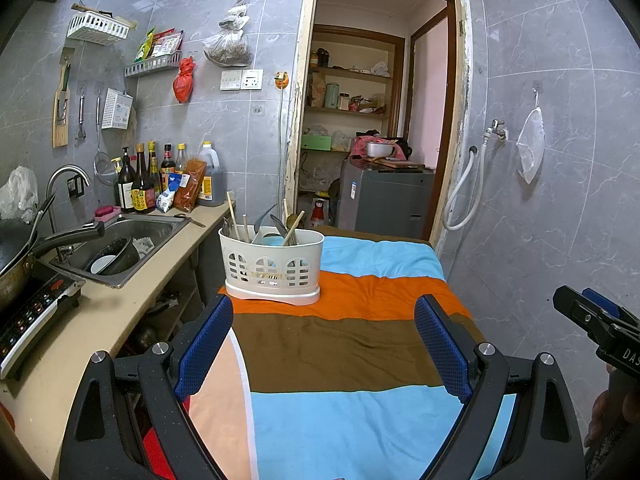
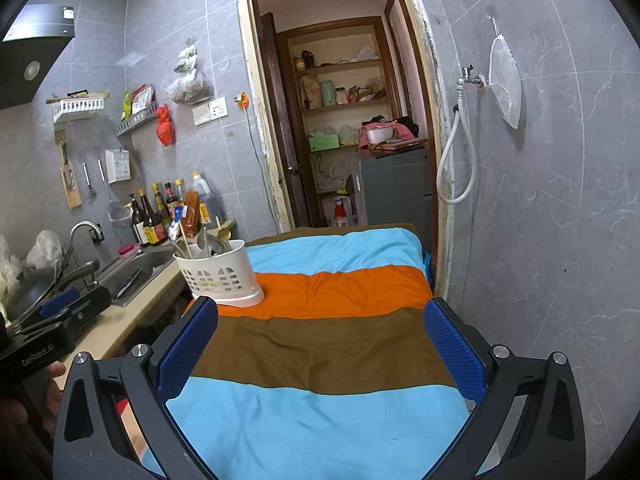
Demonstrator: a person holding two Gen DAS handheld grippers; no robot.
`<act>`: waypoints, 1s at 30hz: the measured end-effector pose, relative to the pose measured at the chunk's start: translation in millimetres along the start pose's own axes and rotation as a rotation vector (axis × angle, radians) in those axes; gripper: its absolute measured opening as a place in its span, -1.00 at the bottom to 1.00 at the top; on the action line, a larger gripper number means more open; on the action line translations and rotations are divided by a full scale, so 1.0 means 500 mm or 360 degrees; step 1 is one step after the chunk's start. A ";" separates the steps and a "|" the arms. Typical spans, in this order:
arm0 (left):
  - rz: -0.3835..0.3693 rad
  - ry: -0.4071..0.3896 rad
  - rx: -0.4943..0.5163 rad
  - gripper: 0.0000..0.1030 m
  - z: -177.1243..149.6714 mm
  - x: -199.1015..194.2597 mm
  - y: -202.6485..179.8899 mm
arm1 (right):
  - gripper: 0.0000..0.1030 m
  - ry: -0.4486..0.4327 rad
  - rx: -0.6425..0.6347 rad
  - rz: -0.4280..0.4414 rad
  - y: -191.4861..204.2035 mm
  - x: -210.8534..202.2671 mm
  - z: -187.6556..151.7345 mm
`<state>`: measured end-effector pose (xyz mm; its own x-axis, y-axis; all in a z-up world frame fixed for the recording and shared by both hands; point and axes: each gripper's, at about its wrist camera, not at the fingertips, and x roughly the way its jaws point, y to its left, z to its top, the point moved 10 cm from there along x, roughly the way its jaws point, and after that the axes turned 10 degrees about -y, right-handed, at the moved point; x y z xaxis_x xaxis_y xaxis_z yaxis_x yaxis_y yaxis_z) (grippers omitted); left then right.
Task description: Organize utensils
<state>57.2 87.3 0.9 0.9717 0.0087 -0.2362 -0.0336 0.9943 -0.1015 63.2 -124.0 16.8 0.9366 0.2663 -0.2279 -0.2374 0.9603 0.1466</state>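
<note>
Both grippers, left (image 1: 324,344) and right (image 2: 320,344), spread wide, empty; risk: tipping caddy (image 1: 272,268) at eleven o'clock, spilling utensils (image 1: 280,226).

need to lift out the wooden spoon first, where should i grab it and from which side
Take the wooden spoon by the bare stretch of handle just below its bowl, above the rim of the white caddy. Come down from above with the fingers either side of it. It stands bowl-up and leans right among other utensils, so only that upper part is free; pull along its lean.
</note>
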 end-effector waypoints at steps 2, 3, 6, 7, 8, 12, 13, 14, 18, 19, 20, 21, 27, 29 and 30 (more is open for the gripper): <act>0.0000 0.0001 0.0001 0.72 0.000 0.000 0.000 | 1.00 0.0000 0.0000 0.0001 0.000 0.000 0.000; 0.0000 0.0001 0.0001 0.72 -0.001 0.000 0.000 | 1.00 0.0000 0.0000 0.0001 0.000 0.000 0.000; 0.0000 0.0006 0.0001 0.72 0.000 0.002 0.001 | 1.00 0.0001 0.0000 0.0000 0.000 0.000 0.000; 0.0000 0.0006 0.0001 0.72 0.000 0.003 0.002 | 1.00 0.0000 0.0000 0.0001 -0.001 0.000 0.000; 0.0000 0.0006 0.0002 0.72 0.000 0.003 0.001 | 1.00 0.0000 0.0001 0.0001 -0.001 0.000 0.000; -0.0001 0.0008 0.0001 0.72 0.000 0.005 0.002 | 1.00 0.0001 0.0001 0.0001 -0.001 0.000 0.000; -0.0002 0.0010 0.0002 0.72 0.000 0.005 0.002 | 1.00 0.0001 0.0001 0.0000 -0.001 0.000 0.000; -0.0002 0.0012 0.0003 0.72 -0.001 0.006 0.002 | 1.00 0.0002 0.0001 0.0001 -0.001 0.000 -0.001; -0.0002 0.0012 0.0004 0.72 -0.001 0.008 0.001 | 1.00 0.0006 0.0003 0.0004 -0.004 0.003 -0.002; -0.0002 0.0011 0.0004 0.72 -0.001 0.008 0.003 | 1.00 0.0006 0.0002 0.0004 -0.004 0.003 -0.002; -0.0002 0.0012 0.0004 0.72 -0.001 0.008 0.002 | 1.00 0.0006 0.0002 0.0004 -0.005 0.003 -0.002; -0.0001 0.0012 0.0004 0.72 -0.001 0.008 0.003 | 1.00 0.0006 0.0002 0.0005 -0.005 0.003 -0.002; 0.0000 0.0016 0.0007 0.72 -0.002 0.010 0.004 | 1.00 0.0009 0.0004 0.0003 -0.006 0.004 -0.003; -0.0003 0.0016 0.0005 0.72 -0.002 0.011 0.004 | 1.00 0.0009 0.0003 0.0004 -0.007 0.004 -0.003; -0.0002 0.0016 0.0006 0.72 -0.002 0.010 0.003 | 1.00 0.0009 0.0004 0.0005 -0.006 0.004 -0.003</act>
<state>62.0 88.8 -1.3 0.9693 0.0063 -0.2456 -0.0313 0.9947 -0.0979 65.6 -126.4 14.4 0.9344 0.2696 -0.2330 -0.2395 0.9593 0.1495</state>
